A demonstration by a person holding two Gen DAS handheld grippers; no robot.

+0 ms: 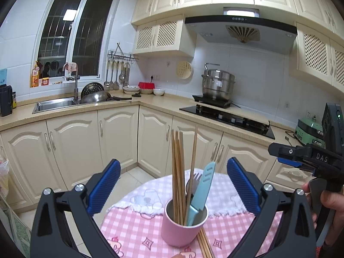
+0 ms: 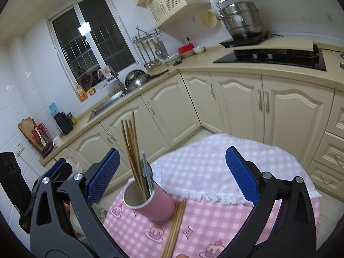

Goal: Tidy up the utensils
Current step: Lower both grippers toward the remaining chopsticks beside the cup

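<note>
A pink cup [image 1: 180, 225] [image 2: 154, 204] stands on a small table under a pink checked cloth [image 1: 137, 232] [image 2: 215, 221]. Upright in it are several wooden chopsticks [image 1: 178, 172] [image 2: 131, 150], a light-blue knife [image 1: 201, 191] [image 2: 146, 174] and a metal fork [image 1: 194, 181]. More chopsticks [image 1: 204, 245] [image 2: 175, 228] lie flat on the cloth beside the cup. My left gripper [image 1: 173, 185] is open, its blue pads wide apart on either side of the cup with nothing pressed. My right gripper [image 2: 172, 174] is open too, empty, the cup near its left finger.
A white fringed towel [image 1: 223, 195] [image 2: 204, 172] covers the far part of the table. Cream kitchen cabinets [image 1: 120, 133], a sink [image 1: 56, 104], a black hob [image 1: 228, 118] and a steel pot [image 1: 217, 85] run behind. The right gripper's body and a hand [image 1: 331, 210] show at the left view's right edge.
</note>
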